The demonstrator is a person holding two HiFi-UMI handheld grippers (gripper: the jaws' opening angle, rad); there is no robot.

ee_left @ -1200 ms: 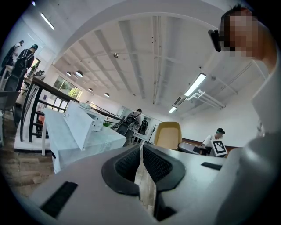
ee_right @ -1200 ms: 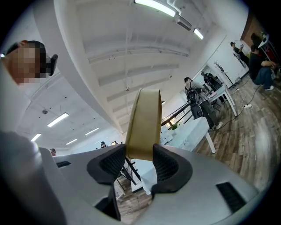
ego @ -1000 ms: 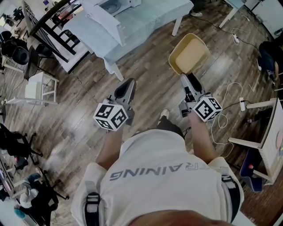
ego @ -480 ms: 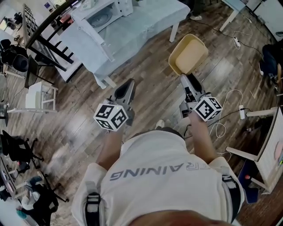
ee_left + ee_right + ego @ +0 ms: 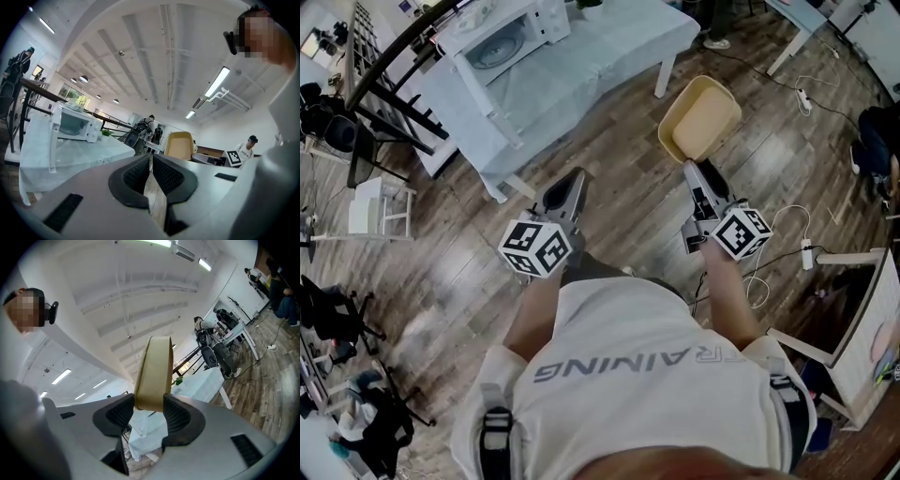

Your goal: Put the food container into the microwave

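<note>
The right gripper (image 5: 693, 169) clamps its jaws on the rim of a tan, rounded-square plastic food container (image 5: 700, 117), held just right of the pale-blue-clothed table (image 5: 591, 66). A white microwave (image 5: 502, 37) stands on that table. The left gripper (image 5: 565, 190), its jaws closed and empty, points at the table's near edge.

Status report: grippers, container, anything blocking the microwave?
Right gripper shut on food container. Left gripper shut, empty. Microwave on table ahead, door open; nothing blocking.

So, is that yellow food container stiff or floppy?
Probably stiff and light: the food container juts out from the right tool, pinched by one wall, without sagging, and looks empty. That one-edge grip might let it pivot.
</note>
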